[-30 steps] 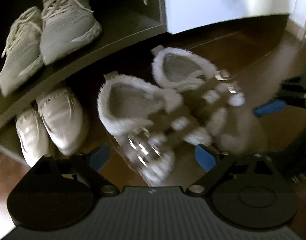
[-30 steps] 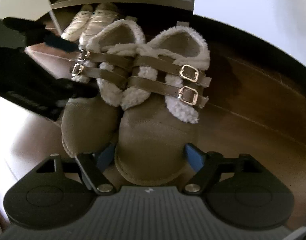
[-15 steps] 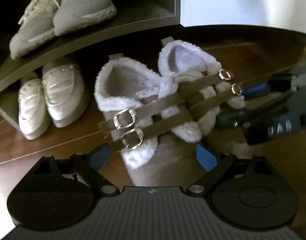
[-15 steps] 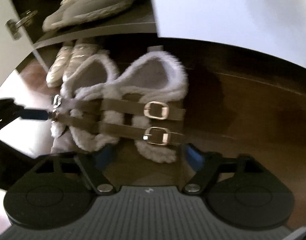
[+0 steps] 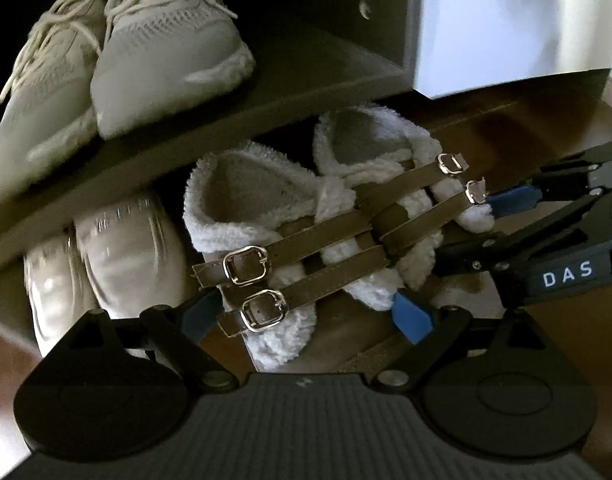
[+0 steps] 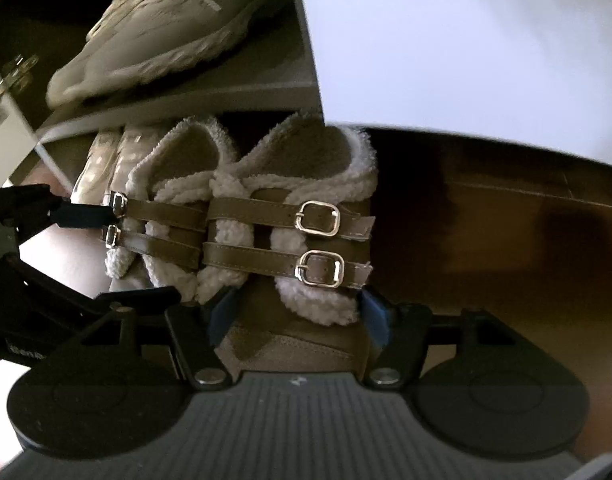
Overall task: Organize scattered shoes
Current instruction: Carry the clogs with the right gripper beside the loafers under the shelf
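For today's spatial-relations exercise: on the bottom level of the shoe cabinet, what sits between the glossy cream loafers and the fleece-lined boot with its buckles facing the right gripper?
The other fleece-lined boot, touching its partner; the cream loafers lie beyond it. The right wrist view shows this.

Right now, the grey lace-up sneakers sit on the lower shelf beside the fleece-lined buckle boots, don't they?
Not quite: the left wrist view shows the grey lace-up sneakers on the upper shelf, above the fleece-lined buckle boots. Glossy pale shoes sit beside the boots.
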### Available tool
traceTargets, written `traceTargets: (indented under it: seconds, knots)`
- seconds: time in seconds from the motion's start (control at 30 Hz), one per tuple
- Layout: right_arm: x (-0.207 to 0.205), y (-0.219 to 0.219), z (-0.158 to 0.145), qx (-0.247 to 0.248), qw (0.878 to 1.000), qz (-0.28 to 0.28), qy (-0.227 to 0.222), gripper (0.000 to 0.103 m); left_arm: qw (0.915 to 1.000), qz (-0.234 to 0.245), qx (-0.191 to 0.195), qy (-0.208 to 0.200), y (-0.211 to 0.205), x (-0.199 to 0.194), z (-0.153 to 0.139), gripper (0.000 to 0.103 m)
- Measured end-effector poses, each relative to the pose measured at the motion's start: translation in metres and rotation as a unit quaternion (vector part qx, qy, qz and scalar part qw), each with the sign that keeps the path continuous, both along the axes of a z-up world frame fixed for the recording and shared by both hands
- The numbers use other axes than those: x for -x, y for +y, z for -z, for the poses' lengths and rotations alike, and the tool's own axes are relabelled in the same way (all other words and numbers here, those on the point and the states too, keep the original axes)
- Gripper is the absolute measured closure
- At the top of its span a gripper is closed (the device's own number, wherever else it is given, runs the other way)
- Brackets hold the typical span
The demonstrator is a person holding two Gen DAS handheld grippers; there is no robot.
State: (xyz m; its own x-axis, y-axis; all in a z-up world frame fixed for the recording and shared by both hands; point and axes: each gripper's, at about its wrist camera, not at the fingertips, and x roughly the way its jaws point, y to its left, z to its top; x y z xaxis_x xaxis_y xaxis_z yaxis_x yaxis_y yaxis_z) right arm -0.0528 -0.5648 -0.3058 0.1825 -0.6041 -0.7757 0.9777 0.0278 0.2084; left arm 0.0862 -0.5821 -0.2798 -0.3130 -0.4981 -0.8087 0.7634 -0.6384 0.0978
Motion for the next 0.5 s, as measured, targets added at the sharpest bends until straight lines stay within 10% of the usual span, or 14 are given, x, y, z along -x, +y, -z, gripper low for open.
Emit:
traceTargets:
  seconds: [0.33, 0.5]
  knots:
    - [0.016, 0.026, -0.012, 0.018, 1.000, -0.013, 0.014, 0.036, 0.9994, -0.033, 0.009, -0.002, 0.046, -0.023, -0.005, 0.019]
    - [0.002, 0.072, 0.001, -0.046, 0.995, -0.075, 0.039, 0.083, 0.9986, -0.032, -0.041, -0.007, 0.082, -0.024, 0.010, 0.024]
